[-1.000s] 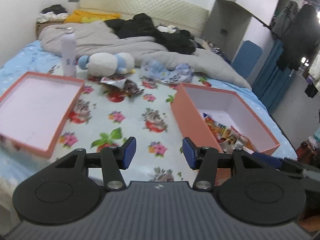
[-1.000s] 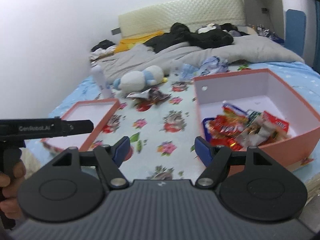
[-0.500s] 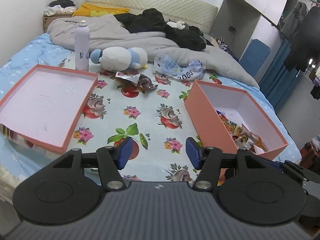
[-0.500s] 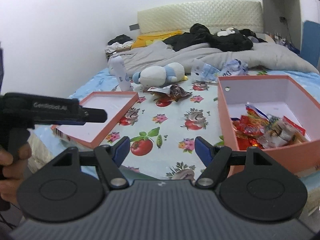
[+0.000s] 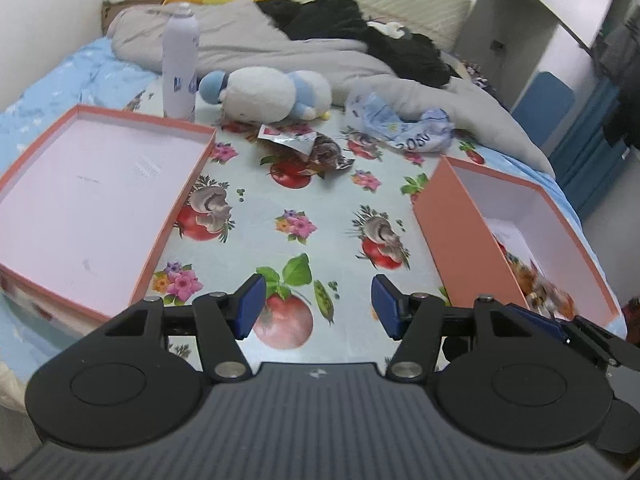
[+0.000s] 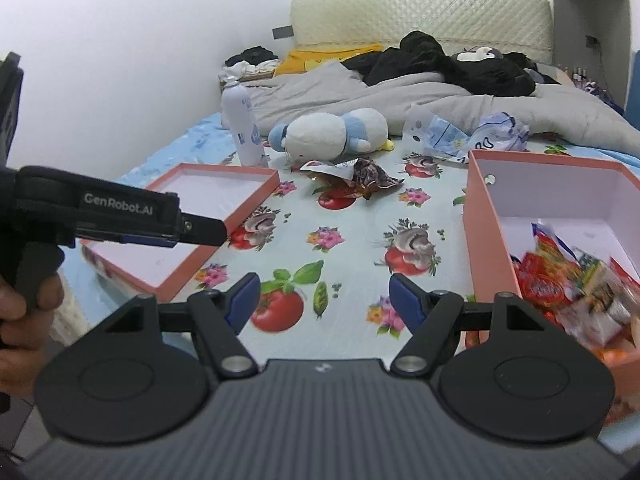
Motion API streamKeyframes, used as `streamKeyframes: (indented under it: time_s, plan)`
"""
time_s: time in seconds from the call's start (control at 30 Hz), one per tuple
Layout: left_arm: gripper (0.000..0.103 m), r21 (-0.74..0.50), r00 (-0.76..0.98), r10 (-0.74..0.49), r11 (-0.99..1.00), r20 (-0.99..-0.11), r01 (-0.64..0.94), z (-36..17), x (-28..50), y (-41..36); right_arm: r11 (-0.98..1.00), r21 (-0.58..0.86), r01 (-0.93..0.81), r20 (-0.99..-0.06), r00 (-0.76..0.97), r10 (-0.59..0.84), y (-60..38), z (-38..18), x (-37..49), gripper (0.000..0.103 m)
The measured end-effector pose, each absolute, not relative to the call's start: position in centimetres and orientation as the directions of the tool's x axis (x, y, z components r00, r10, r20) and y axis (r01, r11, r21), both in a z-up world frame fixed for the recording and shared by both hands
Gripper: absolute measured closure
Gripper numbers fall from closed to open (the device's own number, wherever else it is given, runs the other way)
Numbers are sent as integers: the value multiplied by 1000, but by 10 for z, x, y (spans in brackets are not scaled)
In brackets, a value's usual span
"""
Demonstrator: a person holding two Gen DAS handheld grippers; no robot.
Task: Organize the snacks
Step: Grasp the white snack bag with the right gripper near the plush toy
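Left wrist view, left to right: a shallow lid [image 5: 92, 196] lies open and bare on the bed [image 5: 300, 208], a spray bottle [image 5: 180, 60] stands upright behind it, a plush toy [image 5: 268, 94] lies beside that, loose snack packets [image 5: 308, 148] sit just in front of the toy, a crumpled blue bag [image 5: 404, 130] lies further right, and a deep box [image 5: 452, 236] holds snacks [image 5: 536, 284] in its near corner. The left gripper [image 5: 318, 304] hovers over the flowered sheet, jaws apart and empty. Right wrist view: the right gripper [image 6: 322, 300] also hangs with jaws wide and empty, the box close at its right.

The step in hand looks like an approach toward the loose packets, which are probably the last snacks outside the box. The next move calls for reaching forward across the bare middle of the sheet and closing on one packet. That strip between lid and box is open room; the box's near wall, the lid's rim and the toy behind the packets are the edges to avoid
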State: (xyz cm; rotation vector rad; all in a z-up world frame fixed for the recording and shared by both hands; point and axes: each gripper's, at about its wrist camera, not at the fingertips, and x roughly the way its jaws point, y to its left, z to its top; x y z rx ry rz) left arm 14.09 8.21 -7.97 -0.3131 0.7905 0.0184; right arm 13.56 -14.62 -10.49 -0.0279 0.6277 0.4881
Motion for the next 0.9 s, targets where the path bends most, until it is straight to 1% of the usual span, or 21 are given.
streamKeyframes:
  time_s: [0.17,0.3,0.43,0.63,0.9]
  plan:
    - [39,-278,694,-82,945,-716,-175,-96,191,98,889,108,-444,-588,692,417,-134,-116,183,30]
    - [39,-272,685,-79,946,-724,-178,-111,234,111,884,51,-465,-603,691,398,-121,-125,224,31]
    - [39,-279,669,-101,946,-737,-165,-137,281,122,872,-23,-490,-625,688,370,-108,-137,265,31]
    - [39,-311,653,-133,936,-746,-165,-177,346,136,818,-138,-559,-651,673,350,-86,-157,323,31]
    - [39,-311,669,-138,939,-730,-145,-209,407,153,712,-222,-666,-672,633,383,-51,-169,400,31]
